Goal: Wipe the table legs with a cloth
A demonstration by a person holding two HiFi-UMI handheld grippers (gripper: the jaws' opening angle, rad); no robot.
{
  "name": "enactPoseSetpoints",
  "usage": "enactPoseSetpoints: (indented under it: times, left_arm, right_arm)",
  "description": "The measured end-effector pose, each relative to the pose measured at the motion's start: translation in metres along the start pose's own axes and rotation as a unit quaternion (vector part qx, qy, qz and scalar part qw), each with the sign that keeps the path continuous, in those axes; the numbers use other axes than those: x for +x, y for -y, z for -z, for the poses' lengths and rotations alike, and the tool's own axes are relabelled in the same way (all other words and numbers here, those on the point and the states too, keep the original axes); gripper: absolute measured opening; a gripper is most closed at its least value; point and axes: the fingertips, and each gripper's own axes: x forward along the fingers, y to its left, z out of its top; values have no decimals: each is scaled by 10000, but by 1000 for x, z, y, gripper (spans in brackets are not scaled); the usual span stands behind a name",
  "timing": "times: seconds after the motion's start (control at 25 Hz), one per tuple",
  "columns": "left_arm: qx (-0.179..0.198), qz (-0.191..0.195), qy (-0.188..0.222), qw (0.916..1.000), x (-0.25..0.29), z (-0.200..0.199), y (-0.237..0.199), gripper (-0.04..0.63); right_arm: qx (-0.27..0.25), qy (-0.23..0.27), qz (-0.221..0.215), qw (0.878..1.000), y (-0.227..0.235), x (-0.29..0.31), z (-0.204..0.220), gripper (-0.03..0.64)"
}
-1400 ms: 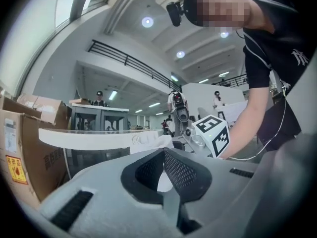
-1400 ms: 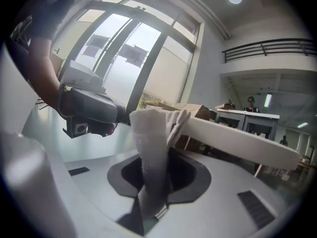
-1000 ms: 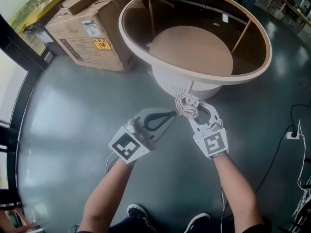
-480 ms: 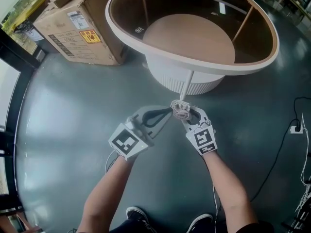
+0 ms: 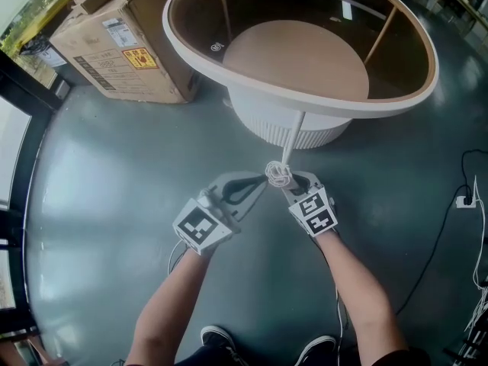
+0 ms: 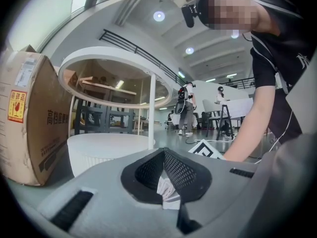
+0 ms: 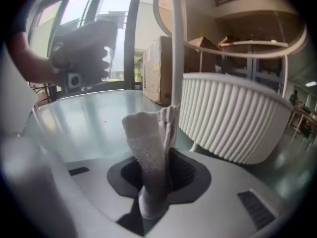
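Fingers of R gripper (image 5: pixel 288 178) clamp cloth (image 5: pixel 277 173) on table leg (image 5: pixel 293 132); L gripper (image 5: pixel 260 182) closed, alongside.

Grey glossy floor (image 5: pixel 91 204) carries cardboard box (image 5: pixel 114 44), round table's ribbed white base (image 5: pixel 267 128), black cable (image 5: pixel 436 244) at right.

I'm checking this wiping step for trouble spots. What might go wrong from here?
The cloth is bunched up against the thin table leg, so it may wipe only a strip. The right gripper clamps it firmly, but the left gripper seems to pinch just a corner, which could slip free. Sideways pull might flex the leg under the glass tabletop.
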Motion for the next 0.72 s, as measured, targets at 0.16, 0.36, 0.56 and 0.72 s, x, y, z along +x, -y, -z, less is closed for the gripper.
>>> enactPoseSetpoints:
  times: [0.16, 0.36, 0.56, 0.72]
  left_arm:
    - [-51, -133, 213, 9997, -7, -28, -8, 6]
    - [337, -241, 600, 9973, -8, -81, -25, 6]
    - [654, -133, 700, 9953, -3, -96, -15, 6]
    - [638, -83, 704, 9954, 1, -90, -12, 6]
  right_arm:
    - [-311, 1546, 175, 9873, -12, -81, -104, 81]
    - [-532, 3115, 432, 9478, -11, -172, -242, 78]
    - [-717, 3237, 522, 9420, 5, -192, -271, 77]
    - [-599, 3107, 450, 9476, 10, -177, -252, 77]
